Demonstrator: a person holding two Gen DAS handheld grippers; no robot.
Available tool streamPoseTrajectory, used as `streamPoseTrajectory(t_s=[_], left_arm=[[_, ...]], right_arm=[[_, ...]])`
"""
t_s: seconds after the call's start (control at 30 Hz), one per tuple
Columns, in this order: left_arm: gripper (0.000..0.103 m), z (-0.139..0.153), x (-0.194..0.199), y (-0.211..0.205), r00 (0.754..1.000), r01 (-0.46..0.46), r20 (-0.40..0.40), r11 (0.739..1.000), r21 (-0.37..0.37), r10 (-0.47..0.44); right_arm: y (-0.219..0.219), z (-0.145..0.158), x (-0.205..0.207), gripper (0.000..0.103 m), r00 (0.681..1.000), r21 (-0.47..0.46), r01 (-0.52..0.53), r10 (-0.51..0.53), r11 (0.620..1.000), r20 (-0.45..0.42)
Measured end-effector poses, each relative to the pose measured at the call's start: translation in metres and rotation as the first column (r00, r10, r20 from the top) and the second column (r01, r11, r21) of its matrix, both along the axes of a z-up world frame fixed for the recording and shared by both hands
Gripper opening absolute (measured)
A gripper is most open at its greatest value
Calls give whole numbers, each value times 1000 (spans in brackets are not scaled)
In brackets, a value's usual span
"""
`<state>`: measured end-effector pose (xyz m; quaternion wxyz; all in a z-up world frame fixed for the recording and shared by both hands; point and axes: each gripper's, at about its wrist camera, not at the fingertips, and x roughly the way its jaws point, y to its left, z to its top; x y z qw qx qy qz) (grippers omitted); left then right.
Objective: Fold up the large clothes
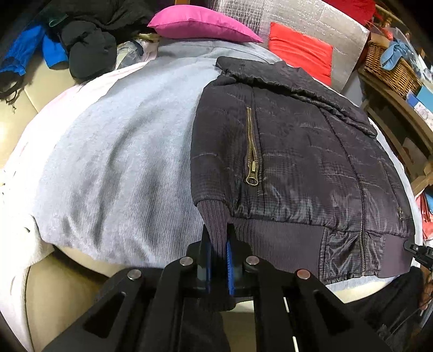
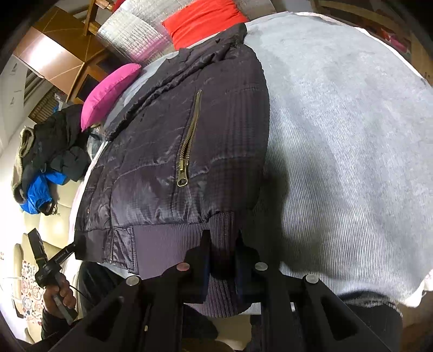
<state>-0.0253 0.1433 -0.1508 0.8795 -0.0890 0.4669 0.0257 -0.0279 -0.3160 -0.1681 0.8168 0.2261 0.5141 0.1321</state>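
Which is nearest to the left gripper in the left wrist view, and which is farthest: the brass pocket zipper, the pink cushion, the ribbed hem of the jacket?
From the left gripper:
1. Ribbed hem of the dark jacket: clamped between the fingers, at the near edge.
2. Brass pocket zipper: higher up, on the jacket front.
3. Pink cushion: far back, beyond the grey blanket.

Dim indoor light, strong fisheye warp, soft blur.

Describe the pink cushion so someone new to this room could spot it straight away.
Start at the grey blanket with the dark jacket spread on it. At its far edge lies the pink cushion, beside a red cushion. It alone is magenta.
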Motion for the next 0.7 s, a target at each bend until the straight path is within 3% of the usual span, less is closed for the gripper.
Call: streamPoseTrajectory(t_s=[0.17,0.37,0.47,0.53,0.7], left_arm=[[9,-2,3,3,1000,1,-9,1000,-13,-1],[12,-8,18,8,999,-29,-20,996,-79,27],[26,-10,22,5,999,-30,-26,995,-94,28],[43,-12,22,3,999,-30,-30,994,-101,27],[48,-18,30,-8,999,-15,-40,996,-86,11]], right_arm=[[-2,-1,0,16,1000,3,-2,2,1000,-17],[-5,-6,13,19,999,16,3,-2,1000,-35],[-10,-8,14,21,999,26,9,-8,1000,-35],[-11,-8,15,24,1000,27,14,-13,1000,-27],[-5,-9,15,35,1000,26,0,1,1000,-20]])
